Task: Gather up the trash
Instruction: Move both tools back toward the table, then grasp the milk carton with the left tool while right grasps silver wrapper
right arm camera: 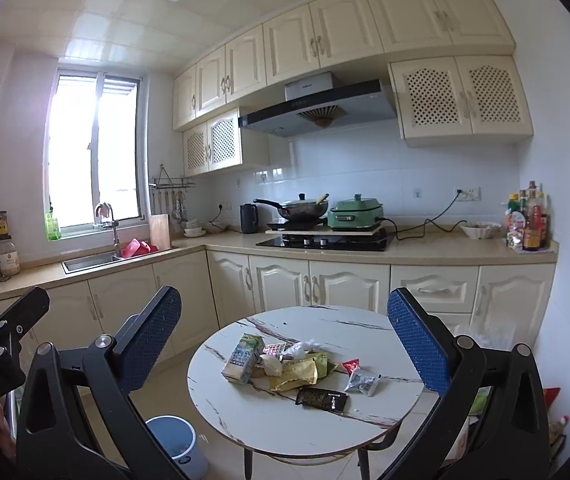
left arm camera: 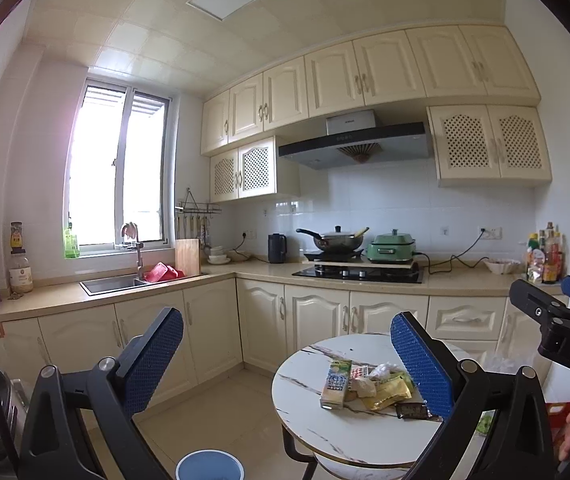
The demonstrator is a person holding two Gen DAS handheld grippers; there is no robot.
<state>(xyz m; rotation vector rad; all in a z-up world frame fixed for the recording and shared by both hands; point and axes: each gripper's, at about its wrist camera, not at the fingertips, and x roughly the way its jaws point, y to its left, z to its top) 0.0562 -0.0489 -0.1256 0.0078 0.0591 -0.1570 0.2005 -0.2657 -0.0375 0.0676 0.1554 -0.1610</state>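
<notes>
1. The left gripper (left arm camera: 287, 360) and right gripper (right arm camera: 285, 340) both hang with jaws spread, holding nothing.
2. Trash pile (right arm camera: 291, 368) lies mid round table (right arm camera: 245, 420); blue bin (right arm camera: 173, 440) stands beside the table's foot.
3. Collecting seems unstarted; next, descend onto one wrapper.

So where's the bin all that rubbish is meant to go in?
The blue bin stands on the floor at lower left of the round table in the right wrist view, below the trash pile.
</notes>
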